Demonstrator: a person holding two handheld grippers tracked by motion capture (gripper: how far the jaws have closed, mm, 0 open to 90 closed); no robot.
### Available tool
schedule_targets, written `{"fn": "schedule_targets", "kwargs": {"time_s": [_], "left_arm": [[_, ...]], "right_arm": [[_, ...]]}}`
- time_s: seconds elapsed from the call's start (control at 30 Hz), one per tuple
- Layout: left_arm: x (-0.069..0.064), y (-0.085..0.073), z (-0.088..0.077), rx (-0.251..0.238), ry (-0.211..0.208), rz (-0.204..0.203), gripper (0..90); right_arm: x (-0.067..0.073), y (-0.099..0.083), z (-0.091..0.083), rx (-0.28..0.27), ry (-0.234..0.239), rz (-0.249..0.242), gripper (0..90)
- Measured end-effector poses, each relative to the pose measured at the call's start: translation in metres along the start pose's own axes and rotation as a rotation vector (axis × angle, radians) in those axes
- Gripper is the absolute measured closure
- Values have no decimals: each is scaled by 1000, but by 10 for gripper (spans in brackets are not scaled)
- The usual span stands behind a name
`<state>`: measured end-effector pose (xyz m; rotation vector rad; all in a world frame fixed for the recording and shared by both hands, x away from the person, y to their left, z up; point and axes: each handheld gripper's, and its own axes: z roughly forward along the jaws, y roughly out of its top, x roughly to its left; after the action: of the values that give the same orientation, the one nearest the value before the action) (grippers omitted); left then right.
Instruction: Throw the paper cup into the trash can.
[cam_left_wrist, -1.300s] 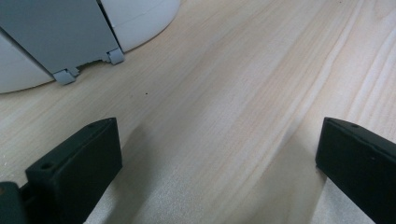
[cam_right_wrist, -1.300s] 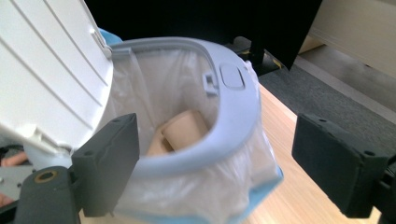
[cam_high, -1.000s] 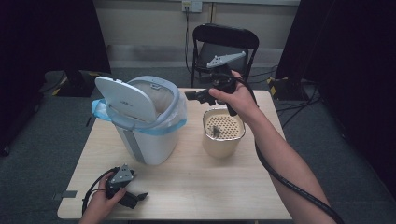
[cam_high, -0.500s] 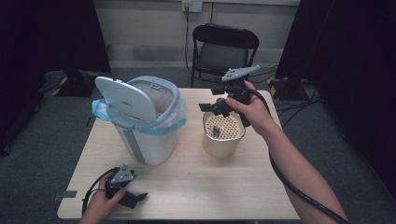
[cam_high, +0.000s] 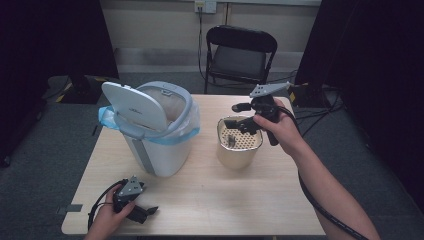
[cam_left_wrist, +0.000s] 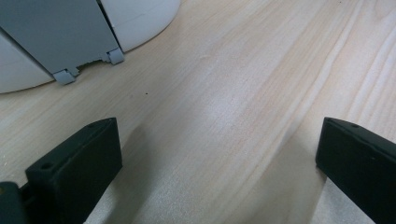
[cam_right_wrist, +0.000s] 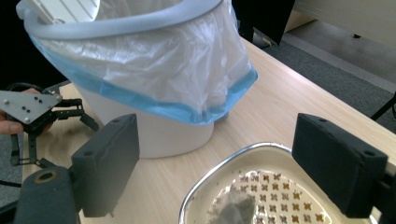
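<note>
Hovering open-jawed over the perforated strainer (cam_high: 239, 142) at frame centre, the right gripper (cam_high: 239, 117) seems about to lower onto the grey scrap (cam_right_wrist: 232, 208) inside, while the left gripper (cam_high: 142, 212) rests open at lower left.

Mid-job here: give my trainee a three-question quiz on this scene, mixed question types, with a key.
1. True or false: the bin lid is shut.
2. The right gripper hovers over: A) the bin, B) the strainer, C) the chair.
3. Fill in: the left gripper rests on the ___, jaws apart.

Key: 1 false, the lid stands open. 2 B, with open jaws; a crumpled scrap lies inside. 3 table.
</note>
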<state>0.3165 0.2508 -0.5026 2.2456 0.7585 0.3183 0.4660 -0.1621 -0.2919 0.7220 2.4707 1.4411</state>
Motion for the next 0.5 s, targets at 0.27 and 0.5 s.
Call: {"fn": "schedule_targets", "kwargs": {"time_s": [0.27, 0.5], "left_arm": [[0, 0, 0, 2, 0, 0, 0], [0, 0, 0, 5, -1, 7, 0]], "right_arm": [[3, -19, -2, 21, -5, -12, 145], [2, -38, -6, 28, 3, 2, 145]]}}
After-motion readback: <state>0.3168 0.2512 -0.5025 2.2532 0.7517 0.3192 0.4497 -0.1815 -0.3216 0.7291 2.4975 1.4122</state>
